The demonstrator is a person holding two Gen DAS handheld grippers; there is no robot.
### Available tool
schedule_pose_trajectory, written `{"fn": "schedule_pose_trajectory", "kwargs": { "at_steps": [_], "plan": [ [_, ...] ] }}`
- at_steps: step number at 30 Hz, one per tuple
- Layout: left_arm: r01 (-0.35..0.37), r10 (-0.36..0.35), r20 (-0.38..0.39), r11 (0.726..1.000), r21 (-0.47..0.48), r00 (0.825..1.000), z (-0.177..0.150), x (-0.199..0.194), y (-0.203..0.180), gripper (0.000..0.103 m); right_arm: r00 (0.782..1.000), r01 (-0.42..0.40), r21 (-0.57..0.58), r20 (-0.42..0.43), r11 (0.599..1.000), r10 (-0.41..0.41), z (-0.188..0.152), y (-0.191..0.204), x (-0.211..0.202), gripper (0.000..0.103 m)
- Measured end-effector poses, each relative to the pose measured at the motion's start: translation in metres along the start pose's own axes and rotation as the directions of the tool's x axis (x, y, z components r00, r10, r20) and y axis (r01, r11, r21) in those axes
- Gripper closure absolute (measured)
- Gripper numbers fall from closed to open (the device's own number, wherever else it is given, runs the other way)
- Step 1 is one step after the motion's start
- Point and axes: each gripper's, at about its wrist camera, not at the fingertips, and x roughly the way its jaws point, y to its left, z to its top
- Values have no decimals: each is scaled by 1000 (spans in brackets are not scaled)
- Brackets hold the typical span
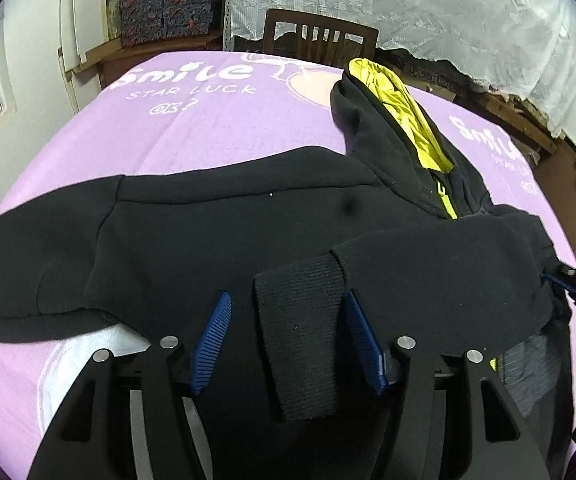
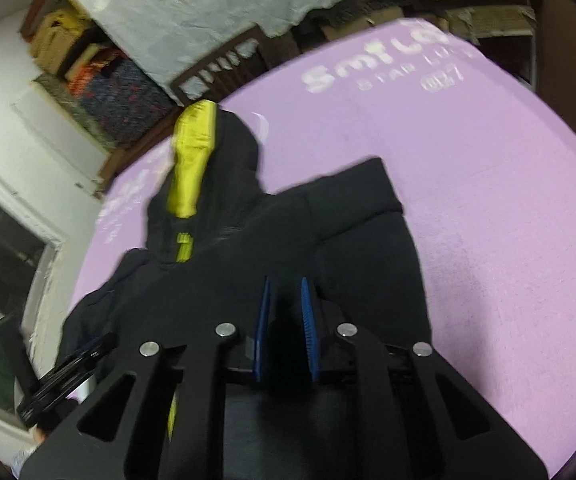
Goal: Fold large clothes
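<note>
From your left wrist, the black fleece hoodie with yellow-green hood lining [image 1: 216, 240] lay spread on the lilac printed surface [image 1: 192, 132]; your left gripper [image 1: 288, 304] stood open, its ribbed cuff [image 1: 299, 344] between the fingers, unpinched. From your right wrist, your right gripper [image 2: 286, 284] had its fingers clamped on a fold of the hoodie.

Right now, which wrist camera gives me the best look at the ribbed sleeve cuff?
The left wrist view. The ribbed cuff lies sharp and unobstructed on the black hoodie, between the left gripper's open fingers. The right wrist view is blurred; its own gripper blocks that area, so no cuff is identifiable.
</note>
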Motion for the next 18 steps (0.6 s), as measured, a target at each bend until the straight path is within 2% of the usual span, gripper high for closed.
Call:
{"fn": "schedule_pose_trajectory", "kwargs": {
  "at_steps": [1,4,7,8,10,11,12,14,18],
  "plan": [
    [-6,6,1,1000,5,1000,0,2,-1,39,1000,2,30,0,1000,-2,0,-9,8,103],
    [-9,9,-2,1000,5,1000,4,5,-2,33,999,-25,78,24,997,24,7,-20,12,103],
    [-12,12,-22,1000,15,1000,5,0,1,33,999,-10,132,32,991,6,5,-16,4,102],
    [-16,16,-16,1000,7,1000,3,-8,6,33,999,-19,135,42,991,14,3,-13,-3,97],
    [13,-13,-6,1000,-21,1000,1,-24,21,33,996,-60,98,69,993,53,-5,5,-24,97],
    [42,-42,-4,998,-44,999,-2,-37,36,32,995,-70,86,78,994,63,-8,12,-32,94],
    [41,-41,-2,997,-60,999,-6,-45,48,31,993,-85,73,86,994,79,-13,20,-40,91],
    [3,-2,5,994,-105,1000,-15,-62,78,28,988,-131,49,86,990,126,-25,39,-55,84],
    [-62,60,-15,965,-254,998,-40,-87,165,28,977,-207,8,59,978,206,-49,73,-69,81]
  ]
}}
